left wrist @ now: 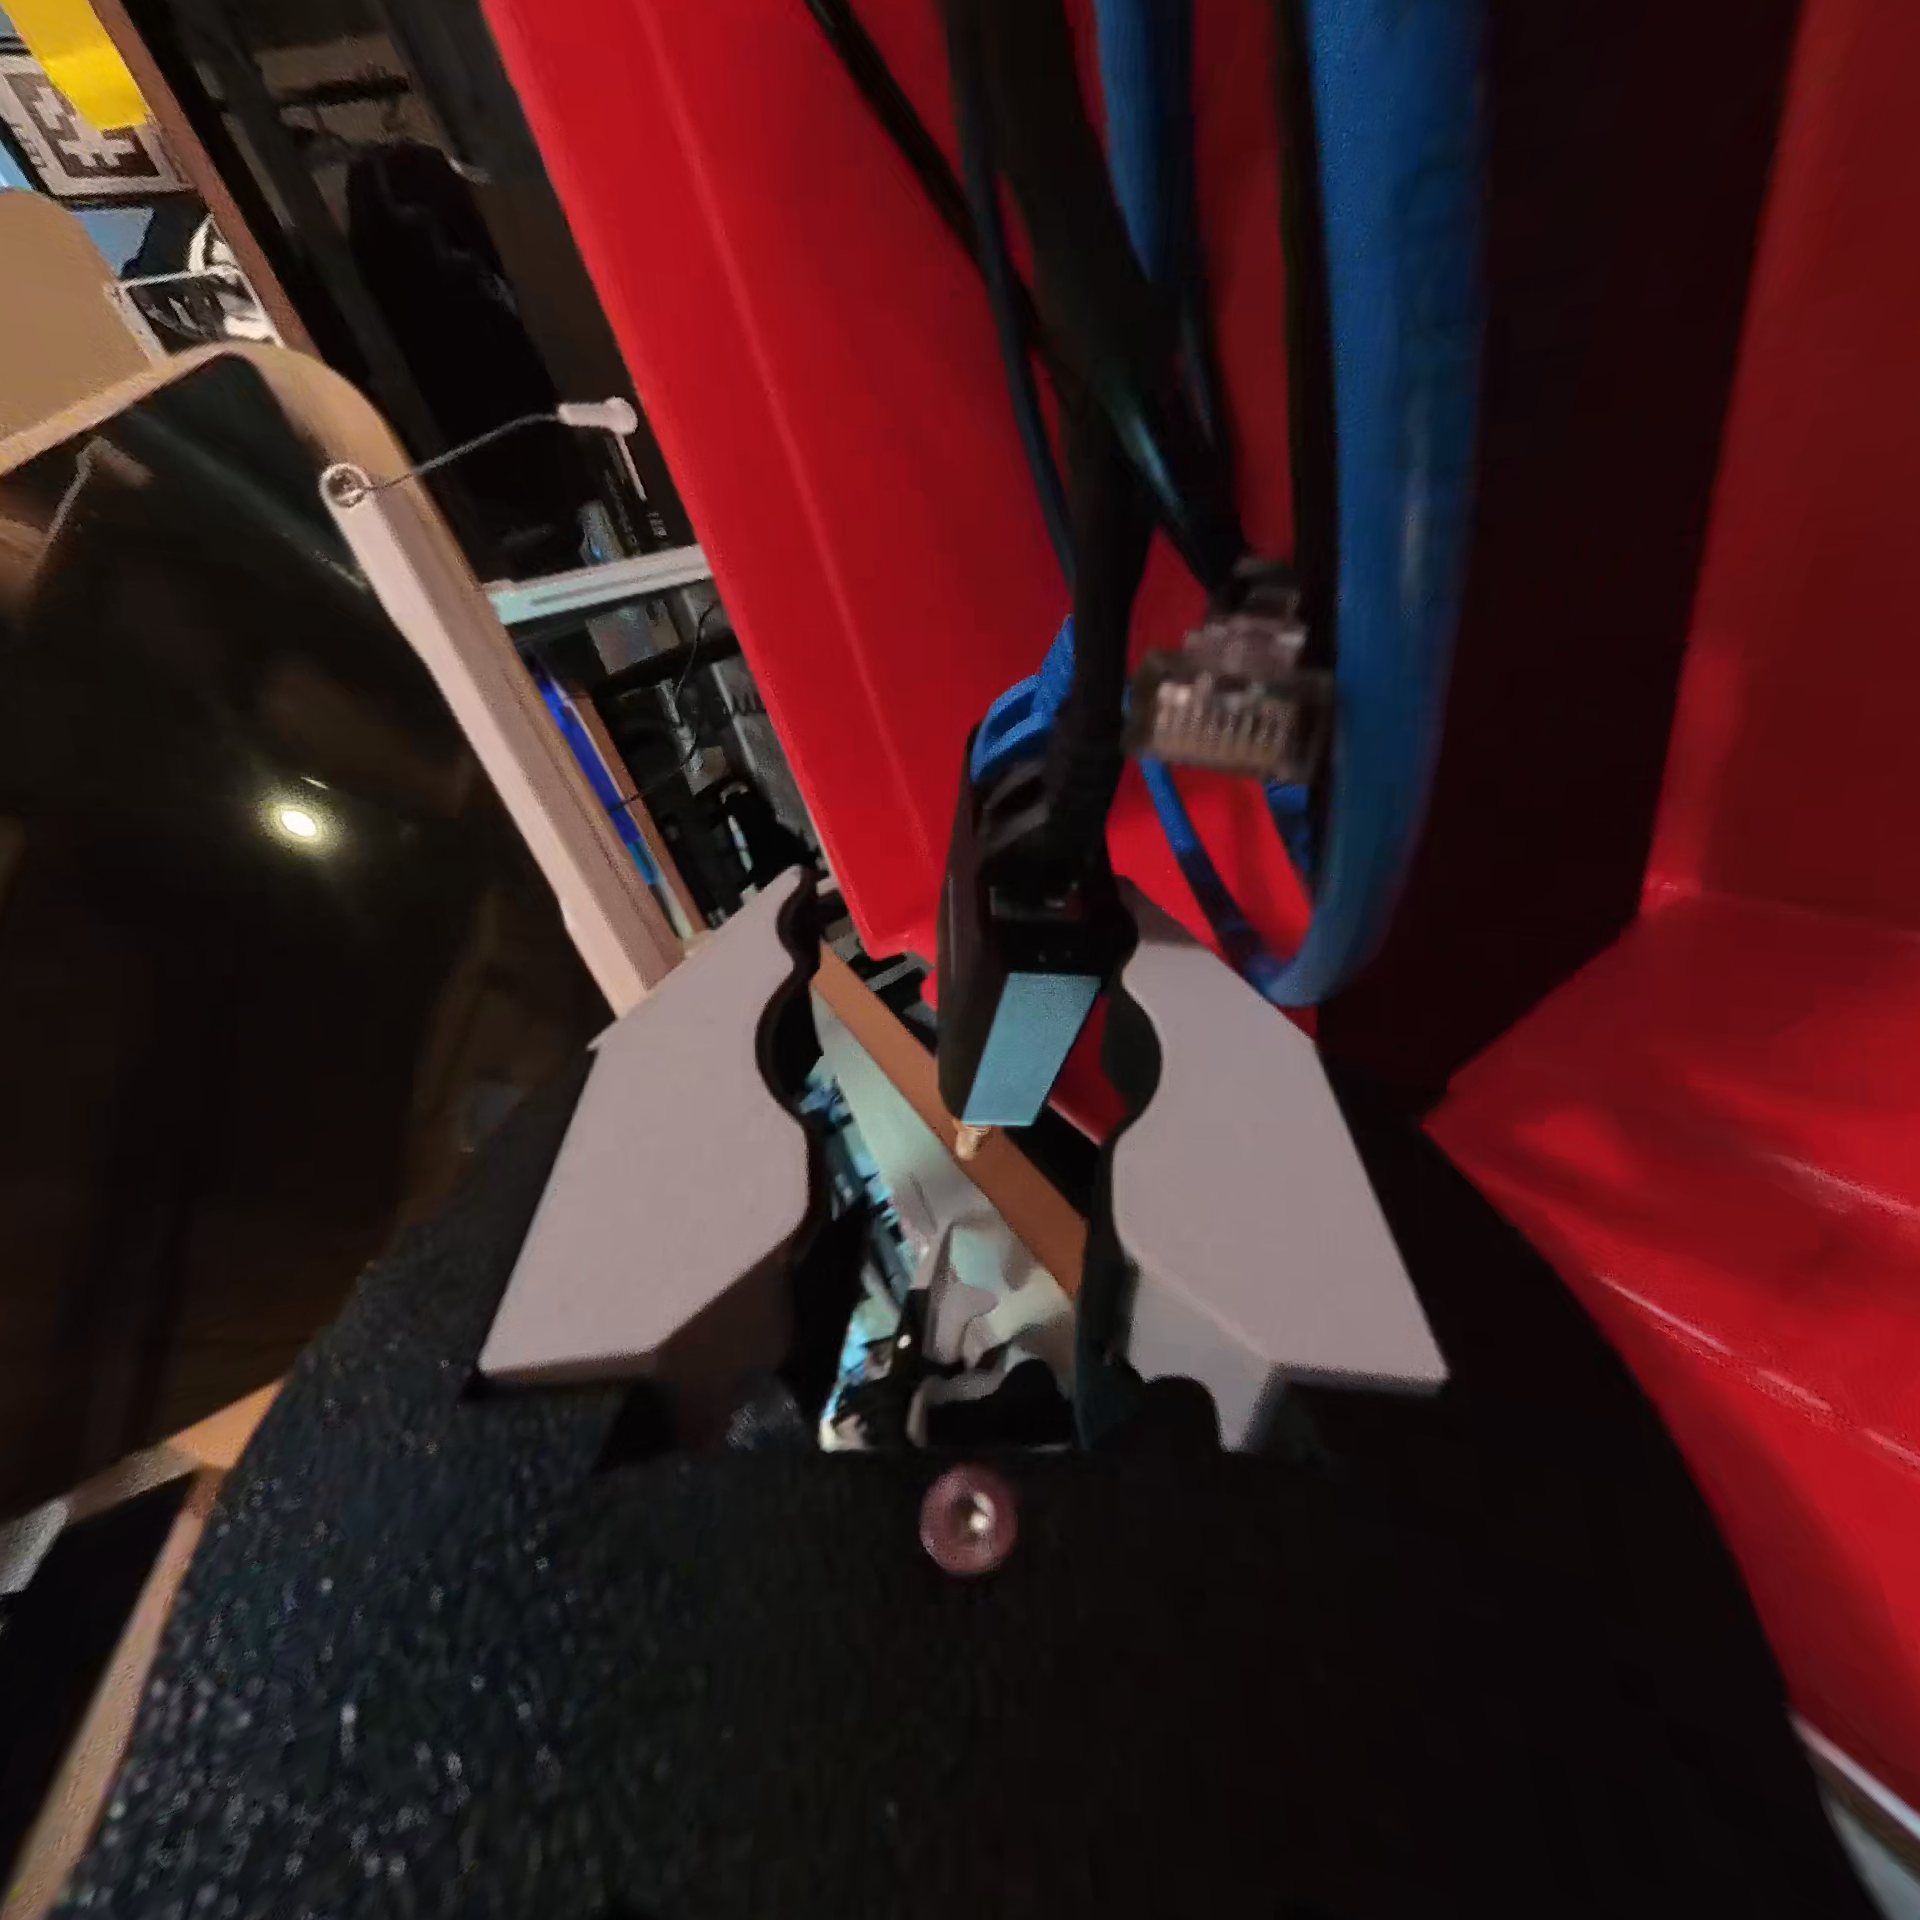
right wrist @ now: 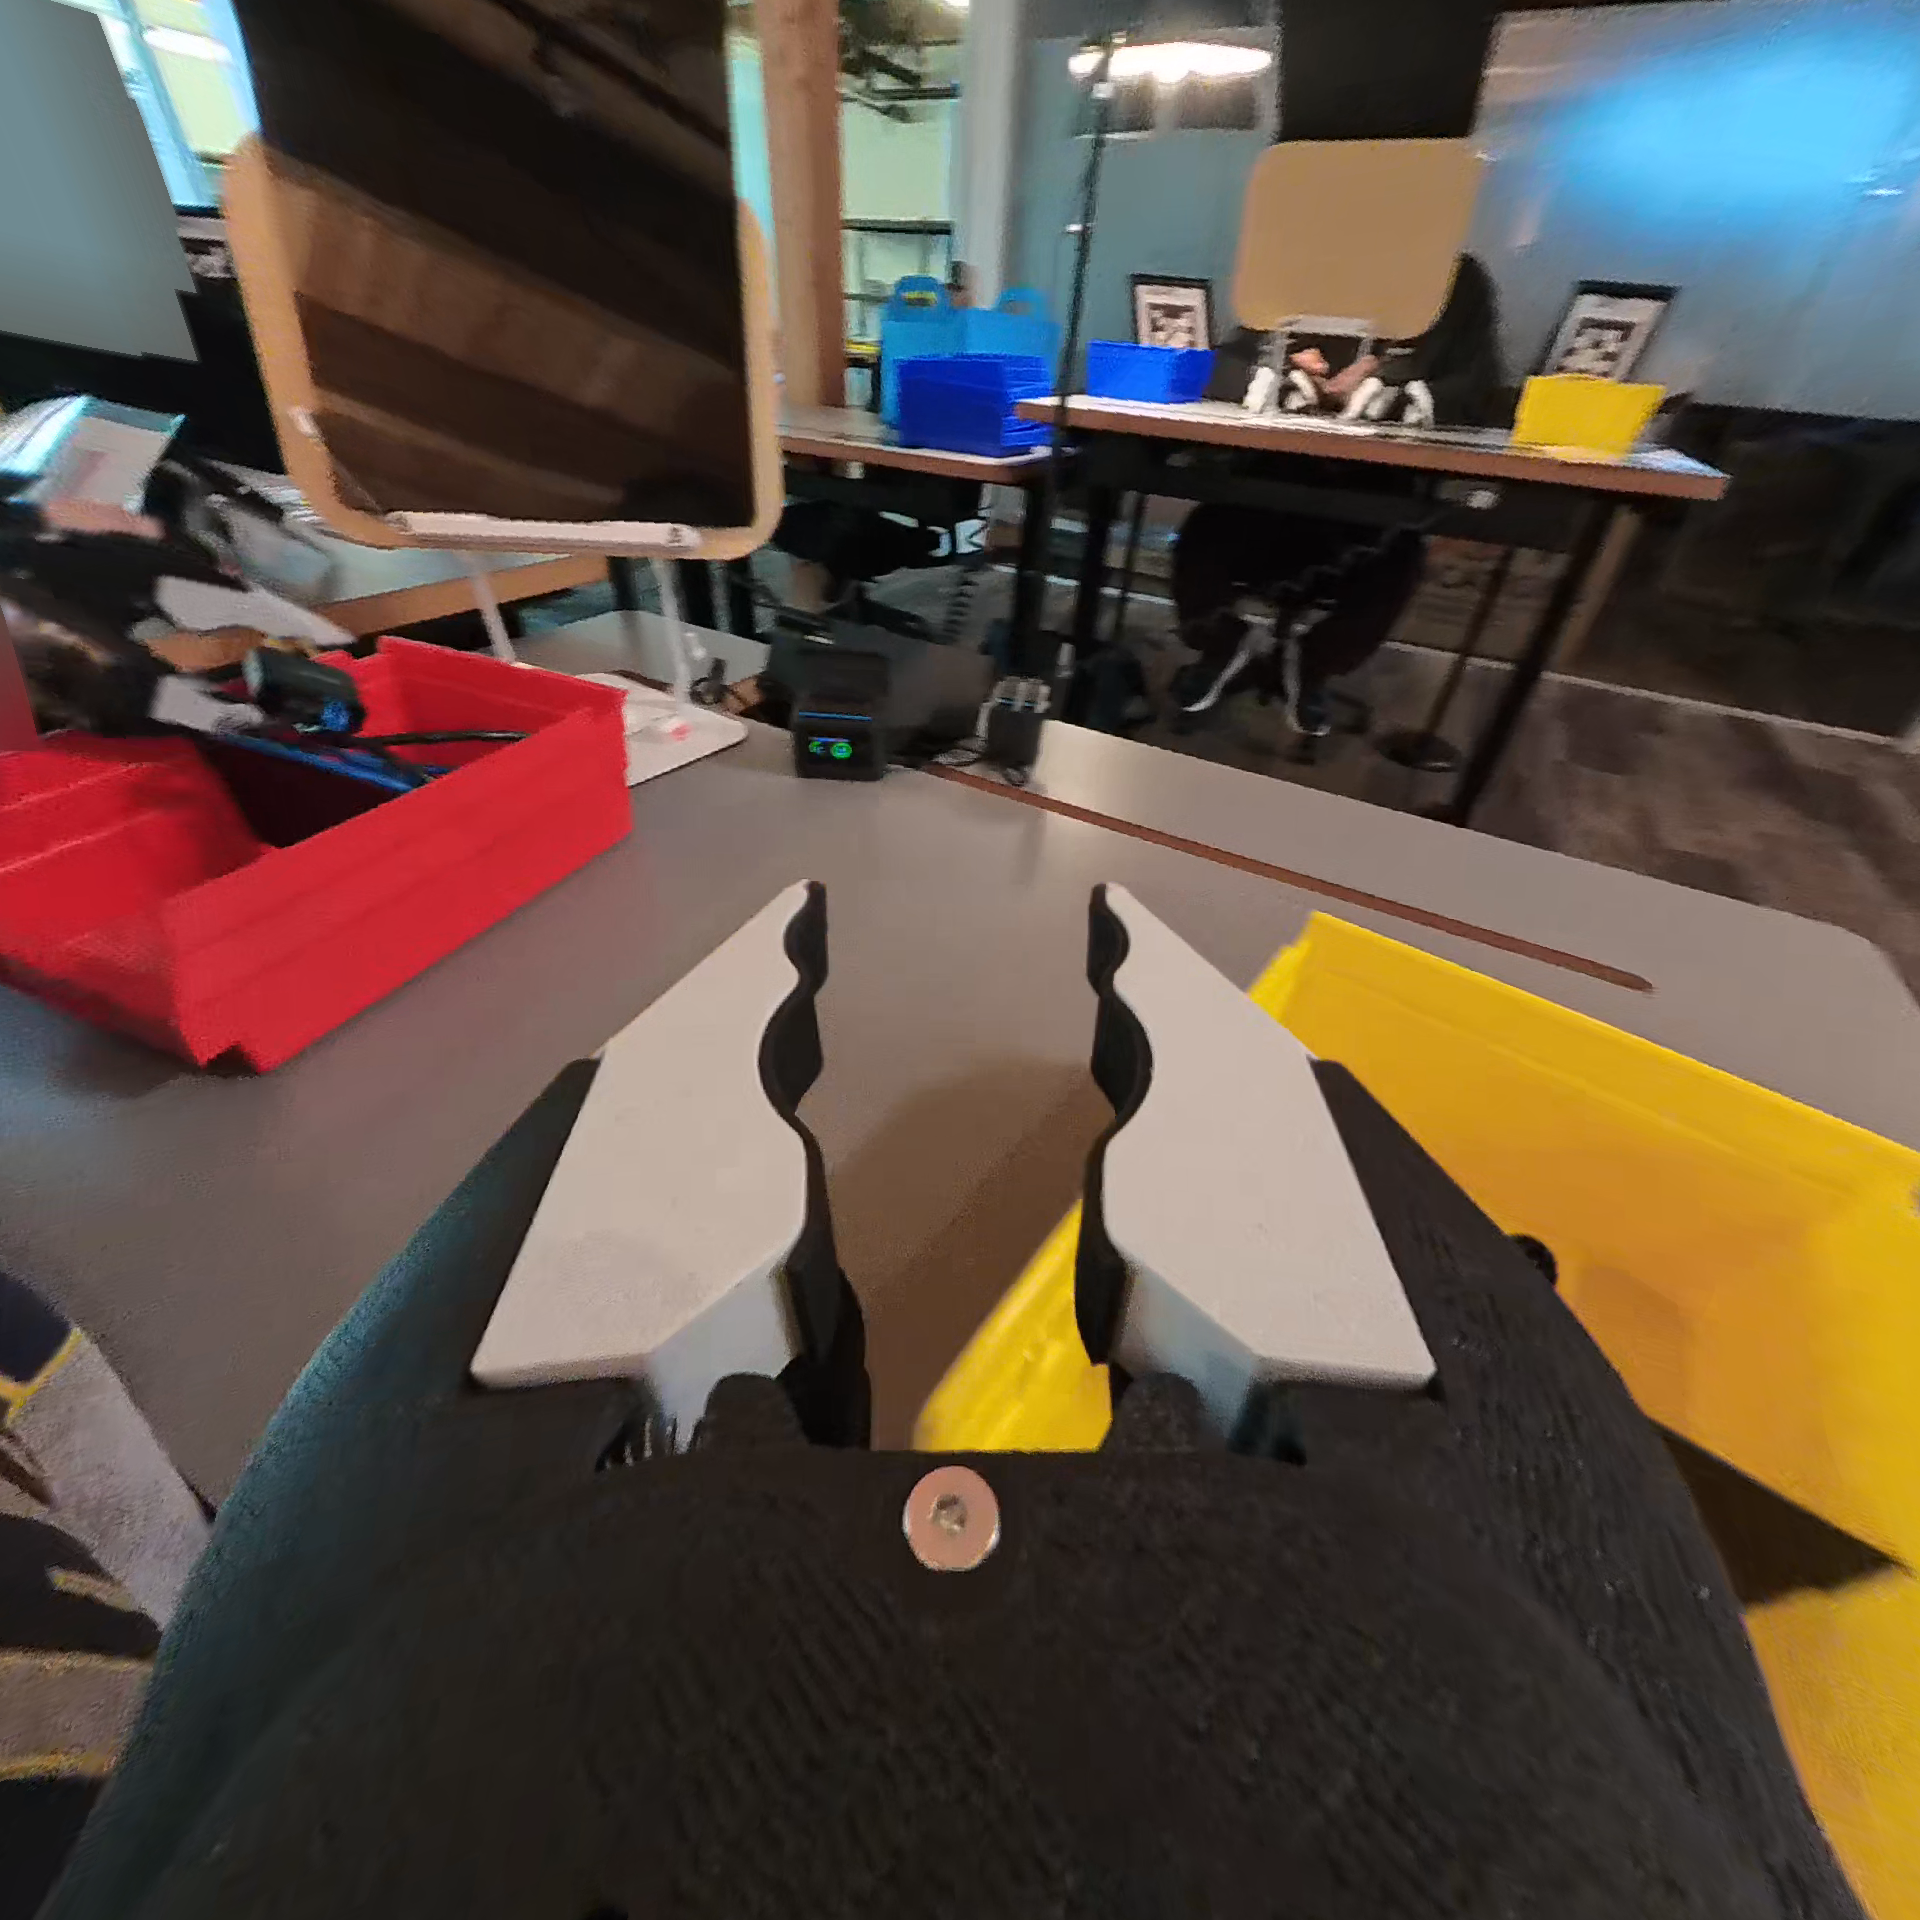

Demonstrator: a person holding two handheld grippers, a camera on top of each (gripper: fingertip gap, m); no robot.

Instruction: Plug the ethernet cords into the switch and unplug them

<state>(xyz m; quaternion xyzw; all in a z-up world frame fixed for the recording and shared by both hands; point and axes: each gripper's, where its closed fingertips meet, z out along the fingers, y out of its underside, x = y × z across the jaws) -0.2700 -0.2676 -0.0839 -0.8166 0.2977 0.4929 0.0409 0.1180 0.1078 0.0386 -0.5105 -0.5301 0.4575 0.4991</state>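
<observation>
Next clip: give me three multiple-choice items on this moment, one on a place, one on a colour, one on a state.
1. Where do the cords lie?
A. in the yellow bin
B. in the red bin
C. on the floor

2. What colours are the cords?
A. blue and black
B. white and green
C. all grey

3. How is the right tool?
A. shut on a cord
B. shut, empty
C. open, empty

Key:
1 B, red walls surround the cords in the left wrist view.
2 A, both colours show there.
3 C, bare table shows through the wide gap between its fingers.
</observation>
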